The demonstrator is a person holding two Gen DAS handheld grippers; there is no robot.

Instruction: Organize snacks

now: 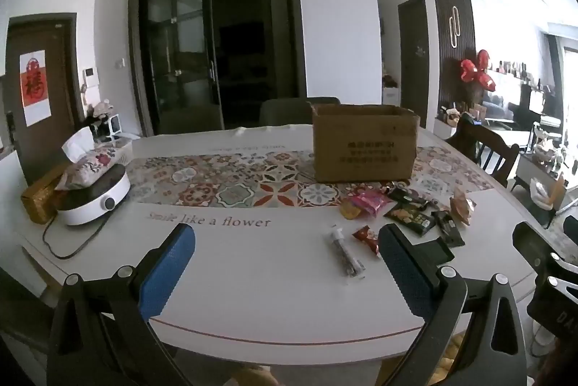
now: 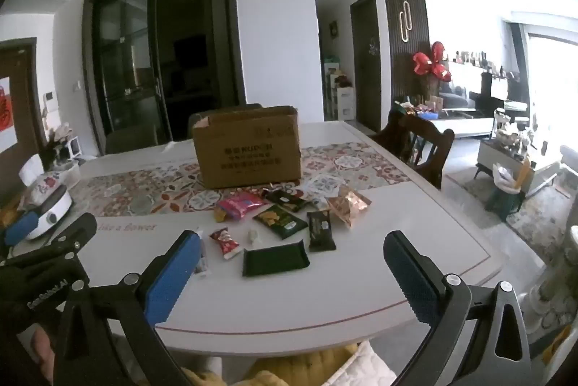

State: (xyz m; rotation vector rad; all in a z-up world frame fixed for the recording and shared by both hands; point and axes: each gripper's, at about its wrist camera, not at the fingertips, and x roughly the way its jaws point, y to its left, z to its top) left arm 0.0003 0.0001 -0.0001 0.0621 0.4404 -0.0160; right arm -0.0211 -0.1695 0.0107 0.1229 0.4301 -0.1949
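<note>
Snacks (image 2: 285,223) scattered on white table (image 2: 325,295), just in front of open cardboard box (image 2: 247,151) standing on patterned runner (image 2: 144,187). Flat dark pack (image 2: 275,259) nearest, long axis left-right. Dark bar (image 2: 320,230) long axis pointing toward box. Green pack (image 2: 283,221) diagonal. Small red pack (image 2: 225,243) tilted. Pink pack (image 2: 240,204) and crinkled copper foil bag (image 2: 348,204) closest to box. Clear tube (image 1: 345,254) lies apart, left of cluster, diagonal. Left gripper (image 1: 285,274) spread wide, empty, above table edge. Right gripper (image 2: 289,281) spread wide, empty, dark pack ahead. White appliance (image 1: 95,198) under floral tissue pouch (image 1: 90,165) far left. Wooden chair (image 2: 422,147) at right side.
</note>
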